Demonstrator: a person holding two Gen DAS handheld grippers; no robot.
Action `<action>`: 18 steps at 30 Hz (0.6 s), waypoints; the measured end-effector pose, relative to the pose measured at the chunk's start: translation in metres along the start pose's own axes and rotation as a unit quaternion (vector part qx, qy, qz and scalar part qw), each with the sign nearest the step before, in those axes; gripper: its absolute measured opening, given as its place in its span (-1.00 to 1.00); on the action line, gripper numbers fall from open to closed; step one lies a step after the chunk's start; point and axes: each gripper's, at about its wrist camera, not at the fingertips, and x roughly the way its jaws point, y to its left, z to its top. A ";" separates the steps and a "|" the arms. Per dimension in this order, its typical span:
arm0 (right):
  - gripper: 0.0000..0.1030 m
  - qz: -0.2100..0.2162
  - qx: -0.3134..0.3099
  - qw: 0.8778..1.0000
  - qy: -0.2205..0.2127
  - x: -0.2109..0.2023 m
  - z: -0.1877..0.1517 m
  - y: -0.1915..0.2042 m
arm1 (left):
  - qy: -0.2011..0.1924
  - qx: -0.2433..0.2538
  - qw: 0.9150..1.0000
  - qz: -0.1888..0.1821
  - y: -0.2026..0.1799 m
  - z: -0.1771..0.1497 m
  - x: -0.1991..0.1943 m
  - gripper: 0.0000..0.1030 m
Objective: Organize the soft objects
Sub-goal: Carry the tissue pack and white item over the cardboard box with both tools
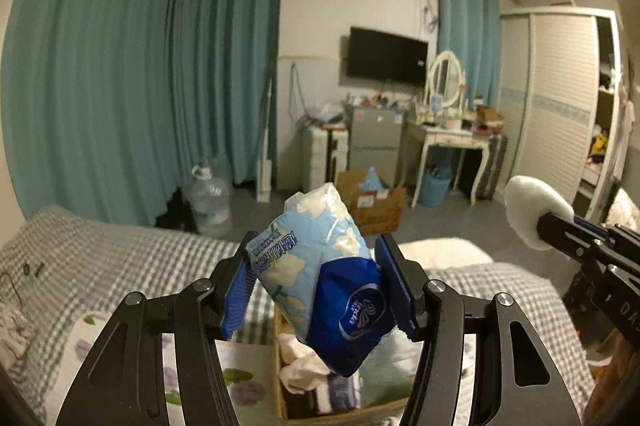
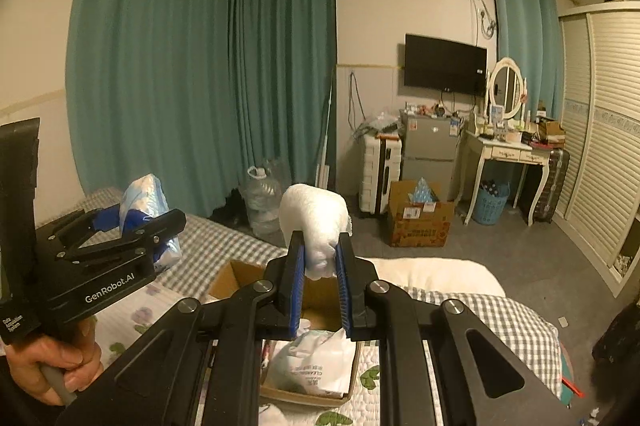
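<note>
— Where's the tissue pack?

— The blue-and-white tissue pack [image 1: 320, 278] sits pinched between the blue pads of the left gripper [image 1: 318, 290], lifted in the air, its dark blue end nearest the camera and its pale flowered end pointing away. In the right wrist view the same pack [image 2: 144, 202] sticks up from that gripper [image 2: 132, 230].

— And the other tongs?

— The right gripper [image 2: 320, 258] is closed narrow on a white fluffy soft item [image 2: 314, 218], which bulges out beyond the fingertips. From the left wrist view it [image 1: 532, 210] shows off to the right of the left gripper.

— What lies under them?

— An open cardboard box [image 2: 240, 274] sits directly below both grippers on the bed; inside it lie a white plastic packet [image 2: 316, 362] and some folded cloth [image 1: 320, 382]. The checked bedspread [image 1: 120, 258] spreads to the left, and a white pillow [image 2: 436, 276] lies just beyond the right gripper.
</note>
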 end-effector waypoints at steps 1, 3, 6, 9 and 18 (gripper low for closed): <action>-0.71 0.000 -0.003 1.000 0.006 0.011 -0.003 -0.001 | 0.007 -0.001 1.000 0.000 0.001 -0.004 0.009 0.11; -0.71 -0.006 -0.014 1.000 0.024 0.035 -0.015 0.001 | 0.018 0.009 1.000 0.002 0.001 -0.011 0.026 0.11; -0.71 0.000 -0.011 0.998 0.055 0.073 -0.037 -0.004 | 0.034 0.021 0.999 0.019 0.001 -0.026 0.049 0.11; -0.71 0.005 -0.018 0.996 0.082 0.106 -0.056 -0.004 | 0.063 0.014 0.998 0.019 0.003 -0.037 0.075 0.11; -0.71 0.019 -0.025 0.986 0.163 0.178 -0.105 -0.004 | 0.153 0.037 0.987 0.031 -0.014 -0.078 0.130 0.12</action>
